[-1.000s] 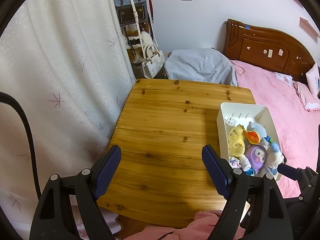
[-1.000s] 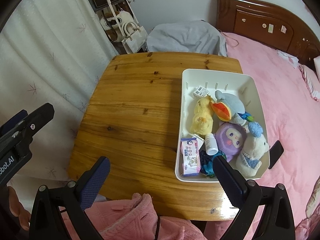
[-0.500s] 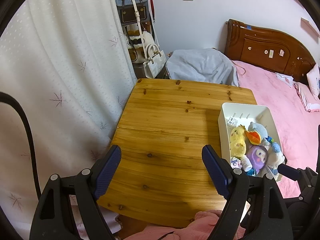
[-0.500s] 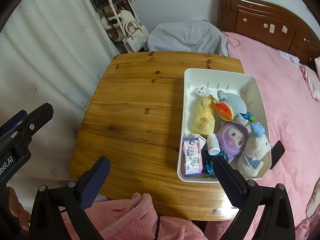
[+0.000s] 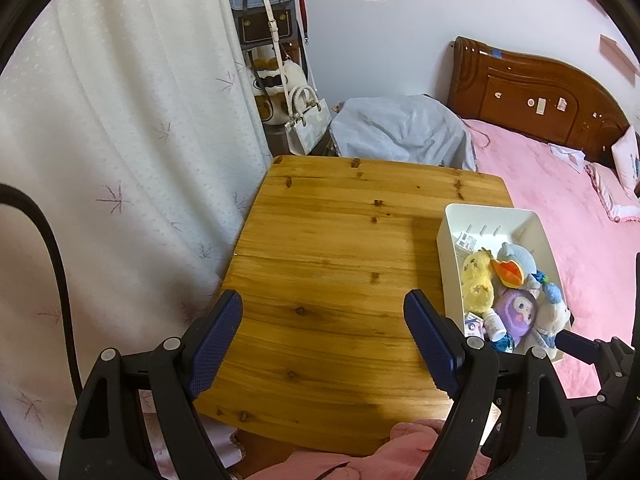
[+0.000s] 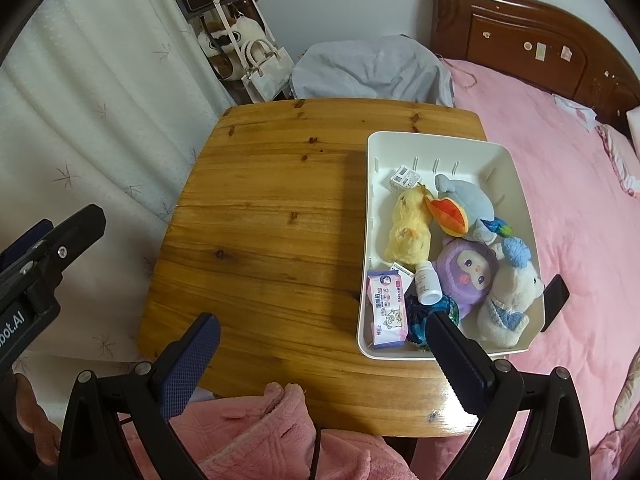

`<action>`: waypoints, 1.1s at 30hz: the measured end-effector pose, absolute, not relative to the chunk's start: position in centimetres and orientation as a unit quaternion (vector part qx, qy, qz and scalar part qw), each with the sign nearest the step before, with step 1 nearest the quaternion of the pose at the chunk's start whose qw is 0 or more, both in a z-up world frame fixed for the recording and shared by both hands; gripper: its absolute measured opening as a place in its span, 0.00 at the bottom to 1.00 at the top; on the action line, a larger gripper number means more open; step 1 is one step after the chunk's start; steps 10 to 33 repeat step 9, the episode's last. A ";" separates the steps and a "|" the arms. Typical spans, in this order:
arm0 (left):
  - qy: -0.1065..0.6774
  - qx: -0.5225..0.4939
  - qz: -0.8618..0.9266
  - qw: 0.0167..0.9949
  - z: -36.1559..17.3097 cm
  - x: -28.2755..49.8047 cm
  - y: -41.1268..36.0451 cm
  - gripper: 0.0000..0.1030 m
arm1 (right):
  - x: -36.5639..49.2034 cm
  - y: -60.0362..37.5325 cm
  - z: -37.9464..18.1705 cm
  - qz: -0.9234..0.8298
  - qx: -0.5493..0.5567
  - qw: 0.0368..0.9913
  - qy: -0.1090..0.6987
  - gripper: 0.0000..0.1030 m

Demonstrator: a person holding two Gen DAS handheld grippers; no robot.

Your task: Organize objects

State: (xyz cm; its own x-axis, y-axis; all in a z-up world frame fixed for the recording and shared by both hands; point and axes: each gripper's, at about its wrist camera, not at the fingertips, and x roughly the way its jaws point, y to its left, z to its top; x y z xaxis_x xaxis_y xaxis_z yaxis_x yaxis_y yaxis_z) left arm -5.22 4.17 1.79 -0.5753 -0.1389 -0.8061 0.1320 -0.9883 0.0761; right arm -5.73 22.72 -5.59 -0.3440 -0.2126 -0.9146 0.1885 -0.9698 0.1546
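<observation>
A white bin point(image 6: 505, 154) sits on the right side of a wooden table point(image 6: 260, 220). It holds a yellow chick plush point(image 6: 408, 226), a blue shark plush point(image 6: 464, 200), a purple doll plush point(image 6: 466, 276), a white plush point(image 6: 510, 300), a pink wipes pack point(image 6: 388, 308), a small white bottle point(image 6: 427, 287) and a small box point(image 6: 404, 178). The bin also shows in the left wrist view point(image 5: 448, 236). My left gripper point(image 5: 324, 338) is open and empty above the table's near left. My right gripper point(image 6: 324, 354) is open and empty above the near edge.
A white curtain point(image 5: 120, 140) hangs left of the table. Handbags point(image 5: 264, 20) hang on a rack behind it. A grey bundle point(image 5: 400, 132) lies beyond the far edge. A pink bed point(image 6: 560, 160) with a wooden headboard point(image 6: 520, 32) is on the right. Pink fabric point(image 6: 260, 440) is below.
Both views have drawn back slightly from the table. Both grippers stay open and the objects in the bin have not moved.
</observation>
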 end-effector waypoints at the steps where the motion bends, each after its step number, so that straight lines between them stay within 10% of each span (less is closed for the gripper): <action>1: -0.003 0.455 -0.887 0.077 1.7 -5.3 4.0 0.83 | -5.7 22.6 -5.6 -0.820 0.560 0.121 -0.011 1.00; 33: -0.005 0.464 -0.883 0.074 1.2 -5.8 2.8 0.83 | -5.9 21.3 -5.8 -0.818 0.563 0.116 -0.012 1.00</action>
